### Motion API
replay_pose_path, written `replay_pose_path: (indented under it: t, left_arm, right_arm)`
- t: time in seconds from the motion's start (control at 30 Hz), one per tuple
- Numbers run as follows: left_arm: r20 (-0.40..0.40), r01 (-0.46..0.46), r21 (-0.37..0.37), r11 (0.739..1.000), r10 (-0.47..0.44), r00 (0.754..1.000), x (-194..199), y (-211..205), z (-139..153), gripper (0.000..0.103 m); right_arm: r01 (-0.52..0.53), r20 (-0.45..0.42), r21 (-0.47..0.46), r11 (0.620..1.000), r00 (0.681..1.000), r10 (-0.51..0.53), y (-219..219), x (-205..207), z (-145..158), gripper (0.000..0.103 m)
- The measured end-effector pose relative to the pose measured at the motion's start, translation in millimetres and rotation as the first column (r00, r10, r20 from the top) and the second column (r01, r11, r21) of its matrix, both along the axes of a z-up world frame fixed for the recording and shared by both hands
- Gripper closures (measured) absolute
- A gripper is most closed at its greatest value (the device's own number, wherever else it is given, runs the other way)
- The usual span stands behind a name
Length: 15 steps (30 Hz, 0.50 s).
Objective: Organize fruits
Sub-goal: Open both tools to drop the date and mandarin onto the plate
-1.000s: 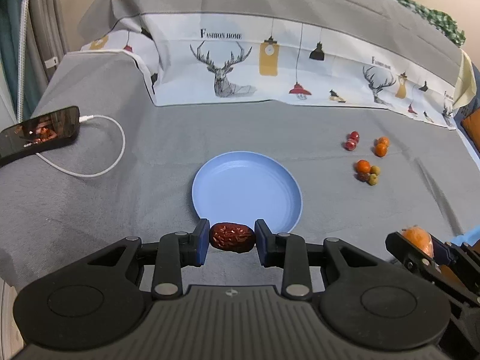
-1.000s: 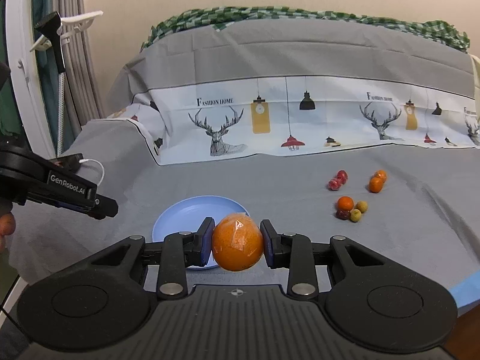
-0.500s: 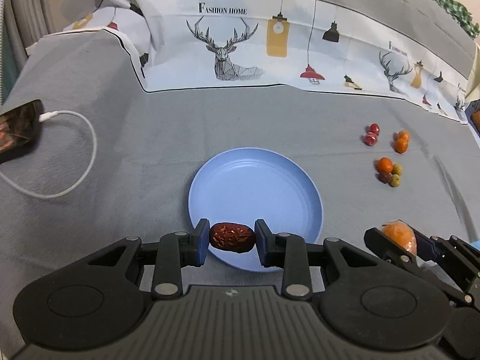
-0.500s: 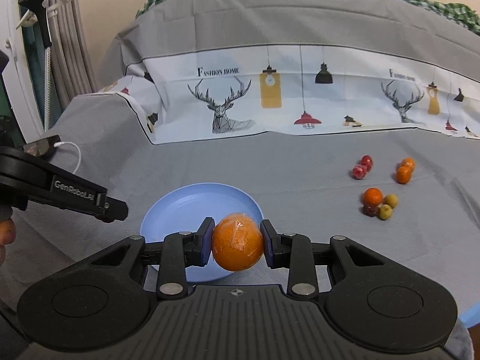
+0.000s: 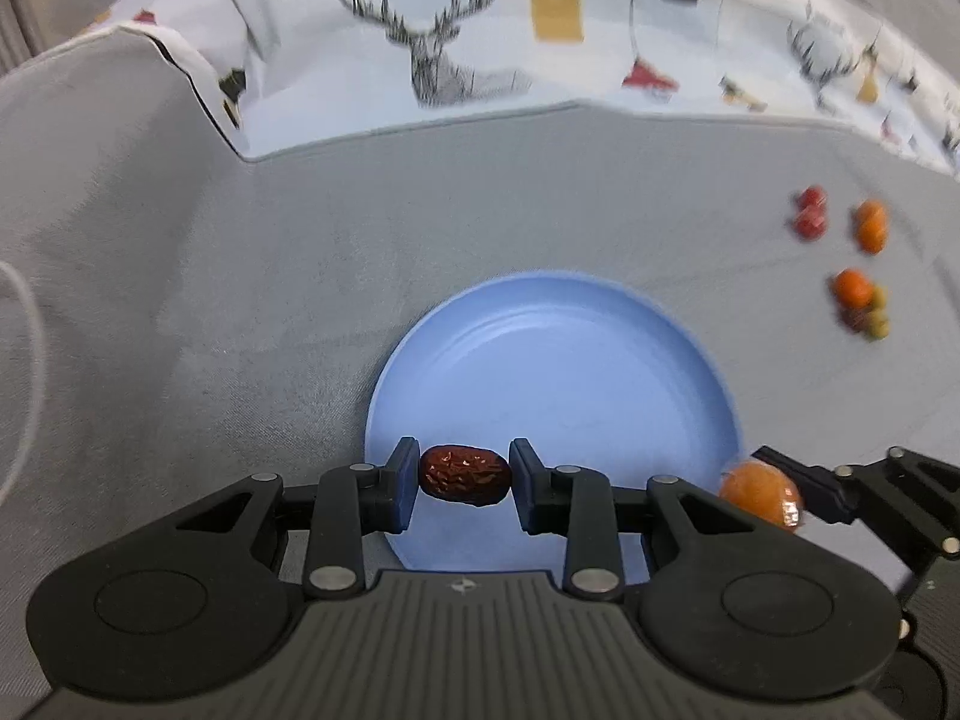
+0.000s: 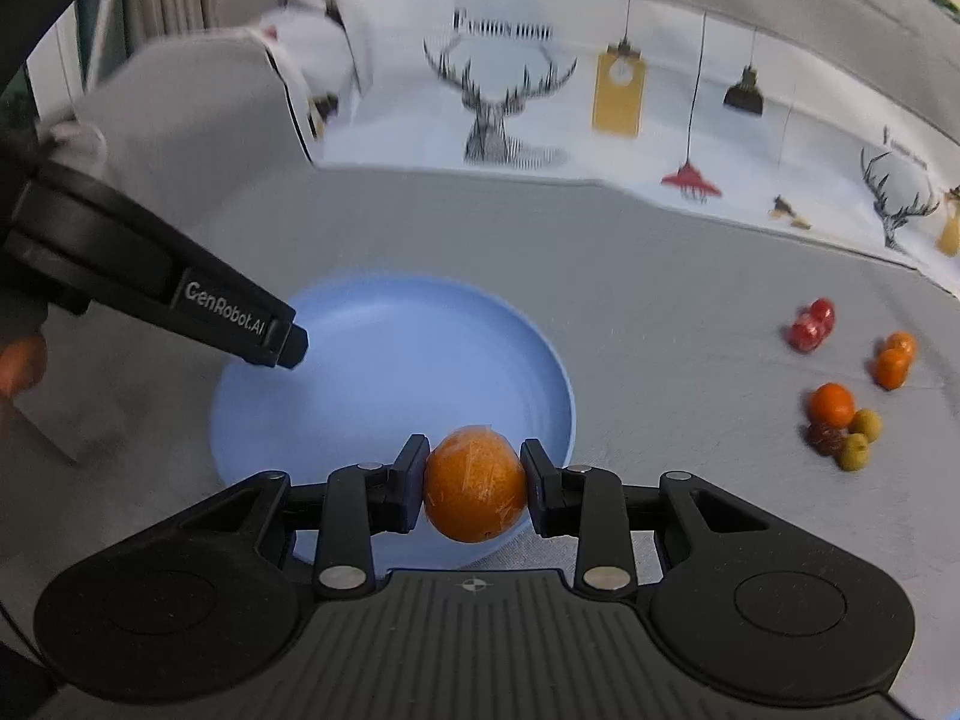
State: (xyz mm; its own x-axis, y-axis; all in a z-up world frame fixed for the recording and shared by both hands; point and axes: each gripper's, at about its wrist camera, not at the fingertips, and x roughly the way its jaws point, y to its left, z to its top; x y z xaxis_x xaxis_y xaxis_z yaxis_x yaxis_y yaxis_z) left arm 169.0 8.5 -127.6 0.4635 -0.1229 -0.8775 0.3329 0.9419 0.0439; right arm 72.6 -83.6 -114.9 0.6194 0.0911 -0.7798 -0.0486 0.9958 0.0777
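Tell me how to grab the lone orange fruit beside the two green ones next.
Grip the orange fruit across its round middle, coming from above with the jaws on its upper-left and lower-right sides; the green fruits and a dark red one crowd its lower sides.

Both wrist views, steeply downward, share plate (image 5: 552, 360).

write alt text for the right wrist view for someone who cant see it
The right hand-held gripper holds an orange over the near rim of an empty blue plate on a grey cloth. The left hand-held gripper reaches over the plate from the left; small fruits lie at right.
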Motion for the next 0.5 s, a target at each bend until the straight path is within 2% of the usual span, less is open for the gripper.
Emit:
replay_pose_path:
  t: [0.07, 0.13, 0.2, 0.23, 0.27, 0.37, 0.5]
  left_arm:
    - [-0.018, 0.008, 0.023, 1.0, -0.008, 1.0, 6.0, -2.2, -12.0, 0.067]
    - [-0.029, 0.024, 0.019, 1.0, -0.023, 0.999, 10.2, -2.4, -15.3, 0.057]
    - [-0.014, 0.026, -0.002, 1.0, -0.026, 1.0, 9.9, -1.6, -7.4, 0.006]
    - [0.014, 0.015, -0.018, 1.0, -0.015, 1.0, 6.2, 0.9, 0.6, 0.0]
    - [0.044, 0.003, -0.035, 0.999, -0.002, 0.999, 1.5, 3.8, 9.4, 0.0]
    - [0.037, -0.02, -0.045, 0.999, 0.021, 0.999, -15.7, 13.0, 28.2, 0.0]
    - [0.041, -0.083, -0.035, 0.996, 0.085, 0.996, -60.3, 32.1, 48.7, 0.0]
  right_arm:
    - [0.004, -0.02, -0.01, 1.0, 1.0, -0.005, 1.8, 6.7, -9.5, 0.068]
    - [-0.014, -0.026, -0.005, 1.0, 1.0, 0.014, 3.6, 12.6, -12.7, 0.068]
    - [-0.015, -0.013, -0.024, 1.0, 1.0, 0.014, 3.6, 16.7, -8.1, 0.053]
    - [-0.01, -0.006, -0.036, 0.999, 1.0, 0.009, 3.2, 16.3, -3.2, 0.03]
    - [-0.002, 0.006, -0.039, 0.999, 1.0, 0.003, 1.6, 14.1, 3.4, 0.018]
    - [0.007, 0.006, 0.002, 1.0, 1.0, -0.007, -8.2, -2.3, 24.4, 0.014]
    - [0.048, -0.031, 0.085, 0.995, 0.998, -0.045, -24.4, -47.5, 49.8, 0.008]
